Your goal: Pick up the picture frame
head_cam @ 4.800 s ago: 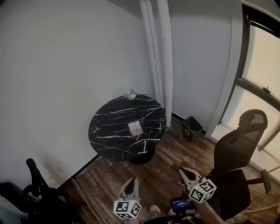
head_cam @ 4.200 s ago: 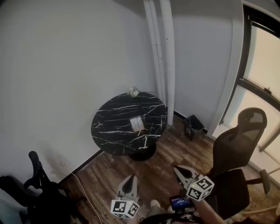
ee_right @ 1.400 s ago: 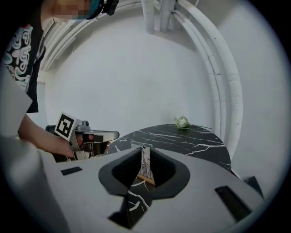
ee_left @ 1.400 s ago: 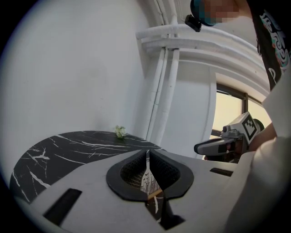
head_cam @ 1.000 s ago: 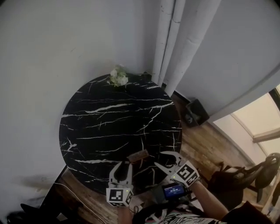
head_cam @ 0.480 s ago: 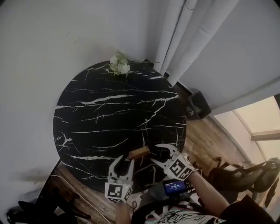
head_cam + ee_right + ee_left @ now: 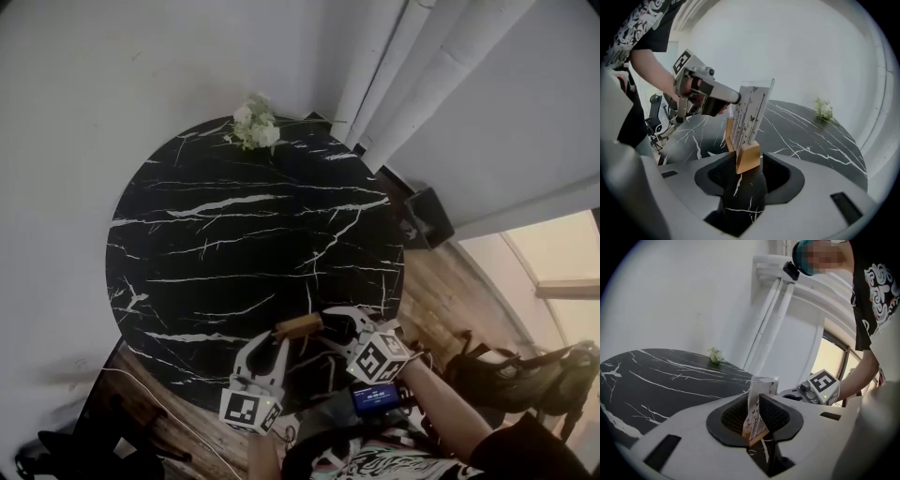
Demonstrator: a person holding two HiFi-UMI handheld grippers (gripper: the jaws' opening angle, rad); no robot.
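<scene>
Both grippers have come down toward the near edge of the black table (image 7: 234, 234), and the right one has rolled. On the left, the left gripper (image 7: 267, 342) is closing its jaws on the upright picture frame (image 7: 299, 325), with its pads against the clear panel. The frame stands on its wooden base (image 7: 747, 159) near the table's near rim. On the right, the right gripper (image 7: 325, 328) holds its jaws wide, one on either side of that base, without pressing it.
</scene>
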